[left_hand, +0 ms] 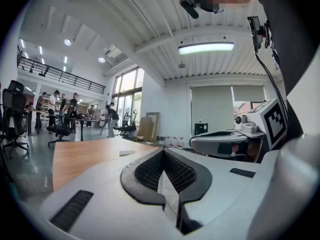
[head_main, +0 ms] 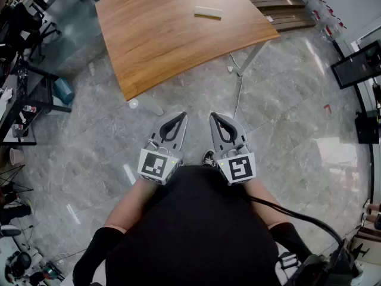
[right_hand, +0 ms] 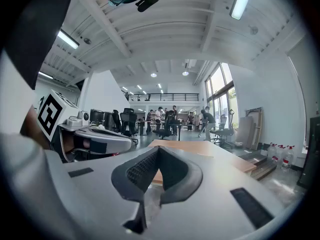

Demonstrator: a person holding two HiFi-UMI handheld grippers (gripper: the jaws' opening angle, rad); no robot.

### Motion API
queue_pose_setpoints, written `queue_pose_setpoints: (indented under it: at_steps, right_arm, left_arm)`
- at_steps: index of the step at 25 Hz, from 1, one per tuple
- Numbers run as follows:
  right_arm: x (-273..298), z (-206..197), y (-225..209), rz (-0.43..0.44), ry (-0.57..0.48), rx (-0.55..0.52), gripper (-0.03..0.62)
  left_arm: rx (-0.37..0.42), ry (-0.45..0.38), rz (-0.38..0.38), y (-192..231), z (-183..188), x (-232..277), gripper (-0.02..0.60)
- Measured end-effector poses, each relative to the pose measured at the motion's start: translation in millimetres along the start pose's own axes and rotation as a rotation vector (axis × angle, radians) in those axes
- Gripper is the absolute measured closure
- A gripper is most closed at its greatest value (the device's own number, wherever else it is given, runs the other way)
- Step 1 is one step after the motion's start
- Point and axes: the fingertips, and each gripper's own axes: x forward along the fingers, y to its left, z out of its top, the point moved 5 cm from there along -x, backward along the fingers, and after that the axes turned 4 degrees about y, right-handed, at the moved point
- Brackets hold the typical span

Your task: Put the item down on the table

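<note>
A pale flat rectangular item (head_main: 208, 12) lies on the wooden table (head_main: 155, 46), toward its far side. It also shows as a small light block (left_hand: 126, 153) in the left gripper view. Both grippers are held side by side close to the person's body, over the grey floor and well short of the table. My left gripper (head_main: 180, 115) has its jaws shut tip to tip with nothing in them, and so does my right gripper (head_main: 213, 115). In each gripper view the closed jaws (left_hand: 163, 154) (right_hand: 158, 149) point toward the table (right_hand: 200, 149).
Office chairs and desks (head_main: 24, 34) stand at the left. Wooden boards (head_main: 286, 8) lie on the floor beyond the table's right corner. A cable (head_main: 238, 91) runs across the floor near a table leg. A monitor (head_main: 357, 64) stands at the right. Several people stand far back (right_hand: 170, 116).
</note>
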Motion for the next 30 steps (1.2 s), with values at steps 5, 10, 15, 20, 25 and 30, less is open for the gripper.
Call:
queue_pose_setpoints:
  at_steps: [5,10,15,20,25,30]
  right_arm:
    - [1,-1,-2,-0.002,0.0,-0.007,0.58]
    - [0,-2,-3,-0.007,-0.003,-0.009,0.58]
    - [2,-3,-4,-0.013,-0.005,-0.008,0.58]
    - [1,-2,-25,-0.041,-0.017,0.083,0.582]
    - [-4,-16,-70,-0.053,0.019,0.051,0.58]
    - [13,-26,-128,-0.044,0.037,0.027,0.58]
  left_arm:
    - [0.002,0.005,-0.004,-1,-1,2,0.578]
    - [-0.031,0.011,-0.002,-2,-2,3,0.578]
    - [-0.005,0.01,-0.014,0,-5,5,0.578]
    - [-0.016,0.023,-0.018,-2,-6,19,0.578]
    - [-0.011,0.024,-0.014,-12,2,57,0.578]
    - [0.016,0.012,0.027,-14,14,114,0.578]
